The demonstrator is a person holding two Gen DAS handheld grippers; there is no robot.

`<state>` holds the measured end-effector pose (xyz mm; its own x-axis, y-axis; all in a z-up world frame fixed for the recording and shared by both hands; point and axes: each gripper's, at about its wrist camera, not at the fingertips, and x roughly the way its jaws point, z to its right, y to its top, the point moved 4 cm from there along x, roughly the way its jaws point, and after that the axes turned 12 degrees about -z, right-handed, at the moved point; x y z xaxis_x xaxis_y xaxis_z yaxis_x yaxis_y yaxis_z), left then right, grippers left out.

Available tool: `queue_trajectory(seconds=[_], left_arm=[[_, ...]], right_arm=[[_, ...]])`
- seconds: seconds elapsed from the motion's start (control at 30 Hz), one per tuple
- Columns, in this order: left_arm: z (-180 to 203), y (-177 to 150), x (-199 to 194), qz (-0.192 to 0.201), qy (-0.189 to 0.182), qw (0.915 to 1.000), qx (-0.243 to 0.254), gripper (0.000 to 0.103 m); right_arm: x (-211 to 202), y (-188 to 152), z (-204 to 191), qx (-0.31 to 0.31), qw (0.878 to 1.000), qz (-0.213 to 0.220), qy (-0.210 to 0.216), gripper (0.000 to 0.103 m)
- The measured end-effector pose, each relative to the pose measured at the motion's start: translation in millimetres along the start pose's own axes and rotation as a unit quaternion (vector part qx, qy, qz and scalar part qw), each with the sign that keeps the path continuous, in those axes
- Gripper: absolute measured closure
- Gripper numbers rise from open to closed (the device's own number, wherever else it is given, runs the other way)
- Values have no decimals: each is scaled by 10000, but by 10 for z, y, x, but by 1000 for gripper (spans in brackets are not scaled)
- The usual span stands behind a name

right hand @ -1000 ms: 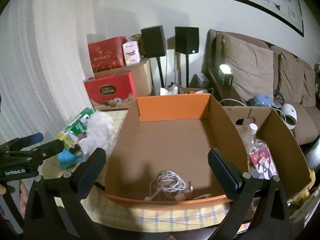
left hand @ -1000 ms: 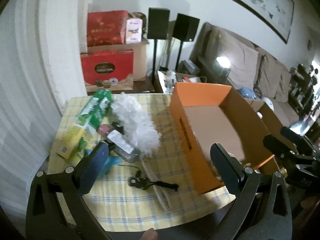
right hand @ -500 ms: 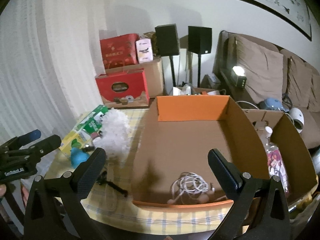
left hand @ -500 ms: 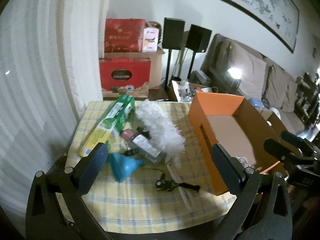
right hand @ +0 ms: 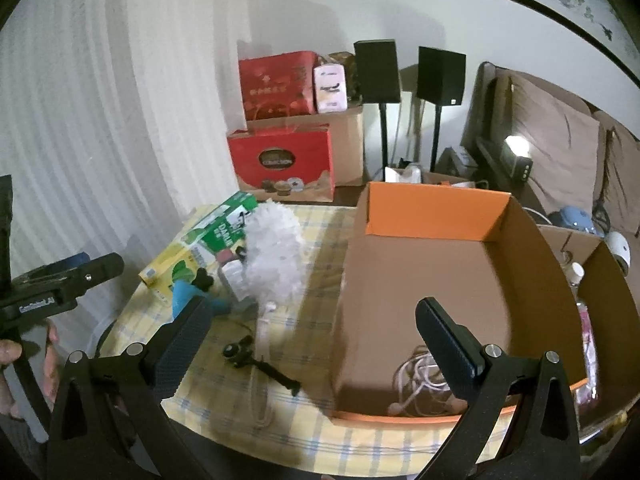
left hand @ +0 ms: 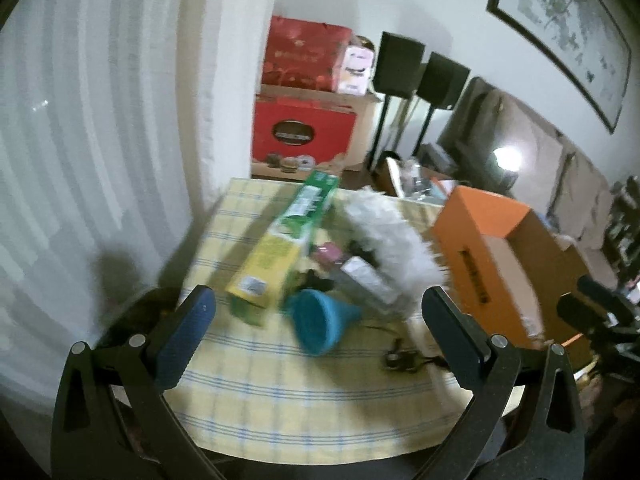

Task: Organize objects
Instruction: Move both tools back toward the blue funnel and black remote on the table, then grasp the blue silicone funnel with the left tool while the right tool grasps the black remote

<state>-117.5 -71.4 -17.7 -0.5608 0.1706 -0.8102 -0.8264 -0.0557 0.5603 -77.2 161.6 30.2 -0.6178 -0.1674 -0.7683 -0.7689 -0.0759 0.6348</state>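
1. Both tools hang above the near edge of the table (left hand: 280, 412), holding nothing: the left gripper (left hand: 316, 320) has its jaws spread wide, and so does the right gripper (right hand: 312, 328).
2. The loose things lie clustered on the left side of the cloth: a green-yellow carton (left hand: 284, 240), a blue funnel (left hand: 320, 326), a white feather duster (right hand: 276, 256) and a small black gadget (right hand: 240, 352).
3. The orange box (right hand: 436, 210) stands on the right, with a white cable (right hand: 416, 376) already inside.
4. This looks like the choosing step. Next, I'd guess, the left tool lowers over the funnel, closes, and carries it to the box.
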Motion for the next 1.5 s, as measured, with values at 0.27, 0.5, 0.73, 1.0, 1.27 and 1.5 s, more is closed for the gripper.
queue_trajectory(seconds=[0.27,0.5,0.73,1.0,1.27,1.5], left_arm=[[-349,21,4,-15,66,9998,-164,0],[-481,16,69,-110,-21,9996,-255,0],[-380,-85,301,-386,-237,9989,-123,9],[-103,-146,685,-738,-502,9960,68,21],[11,-134,937,-914,-600,9939,154,44],[65,-175,1106,-1096,-622,9919,188,68]], right_arm=[[99,37,-114,-34,9997,-48,239,0],[213,73,-246,-198,9989,-147,395,13],[409,45,-381,-375,9974,-382,474,30],[616,-29,-491,-484,9953,-628,563,34],[723,-91,-524,-523,9938,-766,605,34],[856,-236,-694,-895,9886,-1009,672,44]])
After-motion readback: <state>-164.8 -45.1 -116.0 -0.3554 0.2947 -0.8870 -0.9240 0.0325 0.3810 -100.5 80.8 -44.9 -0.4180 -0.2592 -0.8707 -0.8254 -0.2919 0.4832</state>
